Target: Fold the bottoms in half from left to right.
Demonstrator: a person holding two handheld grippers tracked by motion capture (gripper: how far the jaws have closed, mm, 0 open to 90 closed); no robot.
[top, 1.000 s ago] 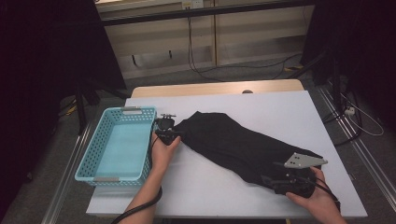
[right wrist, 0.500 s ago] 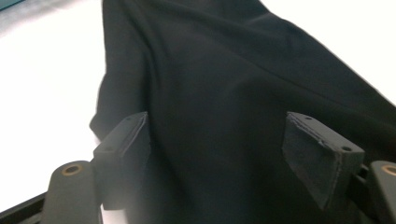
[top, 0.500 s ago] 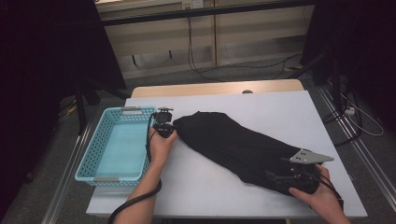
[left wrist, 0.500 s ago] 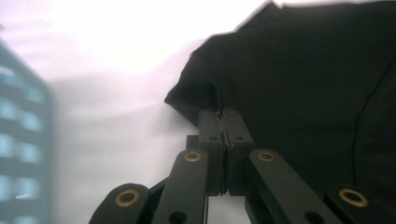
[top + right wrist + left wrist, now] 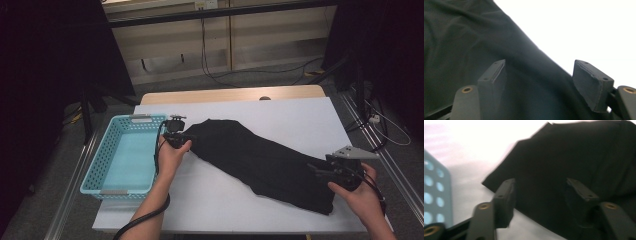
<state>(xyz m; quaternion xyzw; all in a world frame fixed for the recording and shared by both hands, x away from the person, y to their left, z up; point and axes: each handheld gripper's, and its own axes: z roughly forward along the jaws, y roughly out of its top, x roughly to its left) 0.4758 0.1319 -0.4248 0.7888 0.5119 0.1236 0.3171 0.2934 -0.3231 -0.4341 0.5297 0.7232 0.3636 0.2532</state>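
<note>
Black garment (image 5: 260, 157) lies diagonally across the white surface (image 5: 300, 117), beside the basket (image 5: 122, 155). Your left tongs (image 5: 186, 139), just opened, stand apart at its upper end; your right tongs (image 5: 320, 171) gape over its lower end, seemingly gripping nothing.

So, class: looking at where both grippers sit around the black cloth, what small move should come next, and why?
Probably close the left gripper on the near edge of the black cloth. Its jaws have just been opening and stand apart over that edge, gripping nothing. The right gripper is also open over the far end.
</note>
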